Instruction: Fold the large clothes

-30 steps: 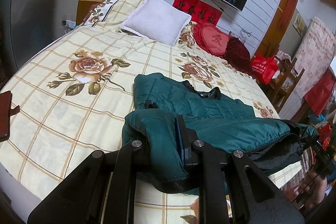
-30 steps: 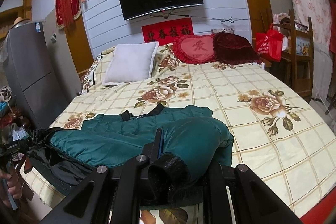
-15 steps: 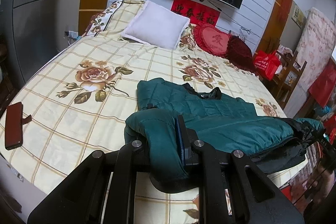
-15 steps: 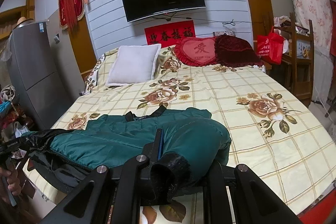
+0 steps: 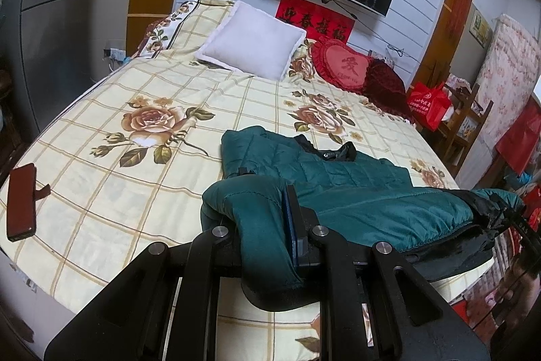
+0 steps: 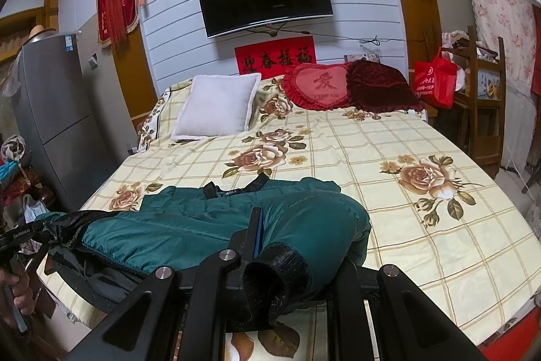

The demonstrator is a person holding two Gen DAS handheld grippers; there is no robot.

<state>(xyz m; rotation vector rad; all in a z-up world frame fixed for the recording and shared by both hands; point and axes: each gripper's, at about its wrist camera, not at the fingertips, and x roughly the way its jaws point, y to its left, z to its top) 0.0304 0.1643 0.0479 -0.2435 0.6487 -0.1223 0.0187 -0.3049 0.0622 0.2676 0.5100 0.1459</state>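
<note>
A dark green quilted jacket (image 5: 338, 178) with a black collar lies across the near part of the bed; it also shows in the right wrist view (image 6: 189, 222). My left gripper (image 5: 267, 225) is shut on one green sleeve end, which drapes over the fingers. My right gripper (image 6: 290, 246) is shut on the other sleeve, whose black knit cuff (image 6: 280, 279) hangs toward the camera. Both hold the sleeves just above the bed's near edge. The jacket's black lining shows at its lower hem.
The bed (image 5: 135, 178) has a cream floral sheet. A white pillow (image 5: 253, 39) and red heart cushion (image 5: 345, 66) sit at the head. A brown phone case (image 5: 20, 202) lies at the left edge. A grey fridge (image 6: 50, 117) and wooden rack (image 6: 483, 110) flank the bed.
Both grippers have drawn back and risen a little with the sleeves in them, so more of the bed and room shows. The jacket body stays on the bed.
</note>
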